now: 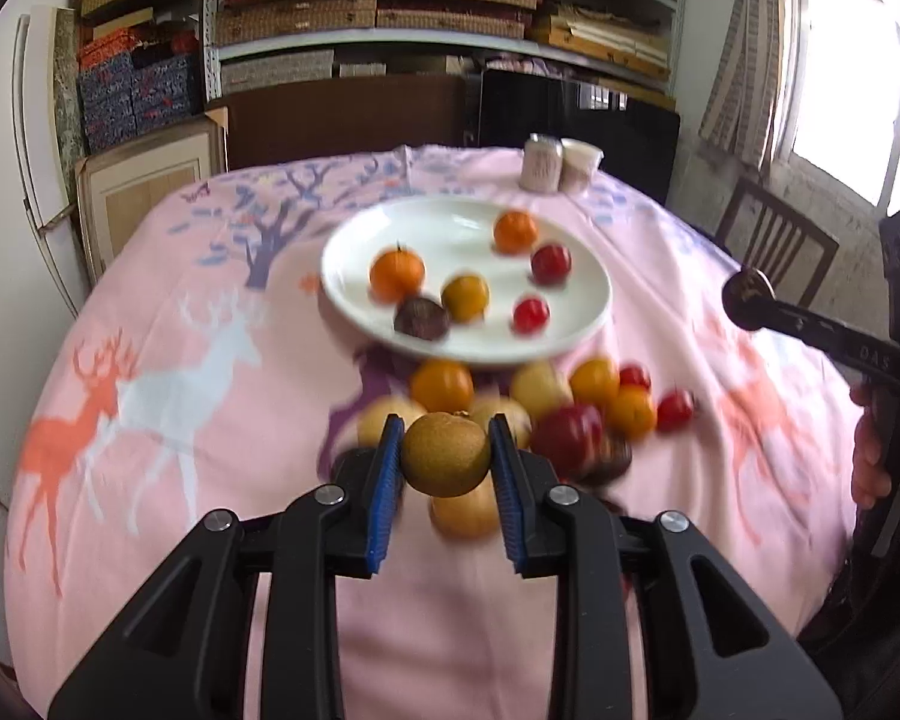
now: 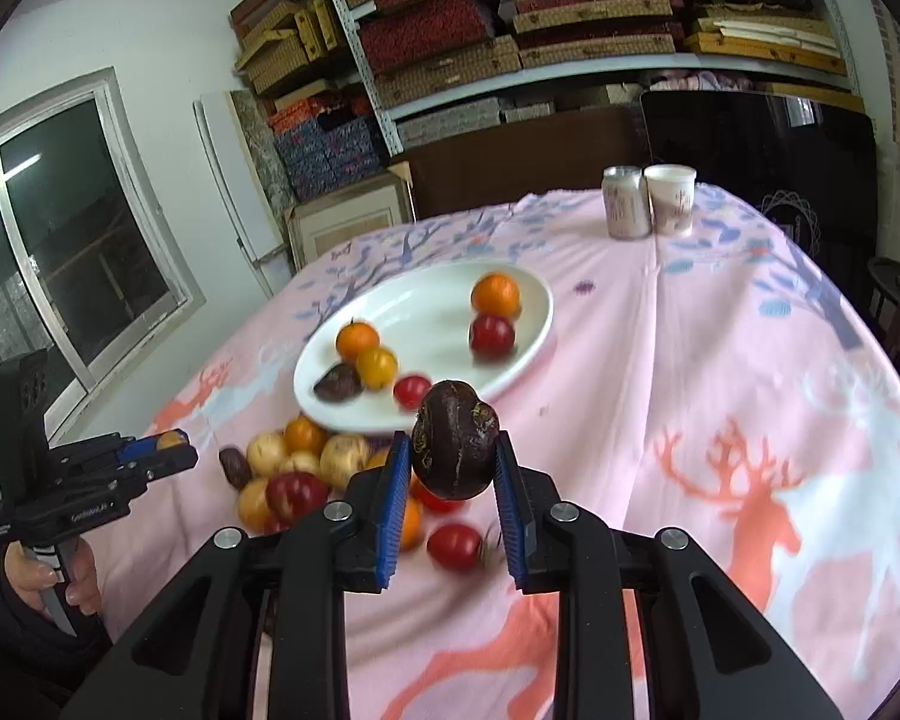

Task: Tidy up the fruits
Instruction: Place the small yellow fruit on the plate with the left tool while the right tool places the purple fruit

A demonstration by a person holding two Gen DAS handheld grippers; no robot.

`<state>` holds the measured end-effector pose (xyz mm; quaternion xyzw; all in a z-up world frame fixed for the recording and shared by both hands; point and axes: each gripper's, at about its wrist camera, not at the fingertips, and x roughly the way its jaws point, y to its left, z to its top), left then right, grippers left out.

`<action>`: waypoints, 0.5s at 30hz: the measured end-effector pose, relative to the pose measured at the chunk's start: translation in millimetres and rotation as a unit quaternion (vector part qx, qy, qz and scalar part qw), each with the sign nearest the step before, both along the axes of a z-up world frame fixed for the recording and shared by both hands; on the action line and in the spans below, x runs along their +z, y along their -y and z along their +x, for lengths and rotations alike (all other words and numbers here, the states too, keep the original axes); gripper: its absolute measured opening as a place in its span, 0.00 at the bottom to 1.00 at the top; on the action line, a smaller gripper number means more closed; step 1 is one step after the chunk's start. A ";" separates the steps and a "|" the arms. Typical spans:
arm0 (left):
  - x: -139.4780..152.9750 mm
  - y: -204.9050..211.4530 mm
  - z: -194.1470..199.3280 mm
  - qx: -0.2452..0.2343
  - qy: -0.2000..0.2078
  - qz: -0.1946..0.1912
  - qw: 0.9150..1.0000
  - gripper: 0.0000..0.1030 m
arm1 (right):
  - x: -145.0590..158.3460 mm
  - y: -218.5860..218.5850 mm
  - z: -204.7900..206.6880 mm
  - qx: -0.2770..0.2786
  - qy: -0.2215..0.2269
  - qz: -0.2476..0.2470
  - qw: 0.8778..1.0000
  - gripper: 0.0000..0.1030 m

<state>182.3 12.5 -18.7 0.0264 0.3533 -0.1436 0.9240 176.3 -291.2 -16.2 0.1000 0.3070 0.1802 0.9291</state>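
- A round, glossy white plate (image 1: 354, 276) lies at the centre of the left wrist view, on a pink tablecloth (image 1: 210, 480) printed with deer and trees.
- The plate holds six fruits: two oranges (image 1: 396, 272), one yellow-orange fruit (image 1: 465, 297), two smooth red fruits (image 1: 551, 264) and one dark, wrinkled purple fruit (image 1: 421, 318).
- Below the plate, at lower centre, a loose pile of fruit (image 1: 594, 402) sits on the cloth: pale yellow, orange, red and dark pieces, too blurred to count.
- The left gripper (image 1: 446, 456) is clamped on a round, brownish-gold fruit with a rough skin (image 1: 446, 455), its blue ribbed pads pressing both sides, just above the pile.
- The right gripper (image 2: 455, 450) is closed on a dark purple fruit with a wrinkled skin (image 2: 455, 438), in the middle of the right wrist view, in front of the plate's near rim.
- Two containers stand side by side at the table's far edge, upper right of centre: a metal can (image 2: 626, 202) and a paper cup (image 2: 671, 198); their contents cannot be seen.
- A hand (image 2: 48, 582) grips the left tool's handle at lower left.
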 end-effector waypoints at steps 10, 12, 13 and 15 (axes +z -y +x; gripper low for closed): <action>25.9 29.2 144.8 0.012 -0.009 -0.007 1.000 0.27 | 19.1 -38.0 104.1 0.018 -0.008 -0.008 1.000 0.27; 15.1 33.8 174.0 0.017 -0.028 -0.012 0.999 0.27 | 10.1 -49.5 127.7 0.022 -0.020 -0.017 0.999 0.27; 7.2 36.6 189.5 0.019 -0.041 -0.015 0.999 0.27 | 4.4 -54.1 139.5 0.020 -0.027 -0.021 0.999 0.27; -9.2 39.9 214.4 0.026 -0.065 -0.018 0.997 0.27 | -6.3 -61.2 157.2 0.019 -0.042 -0.026 0.999 0.27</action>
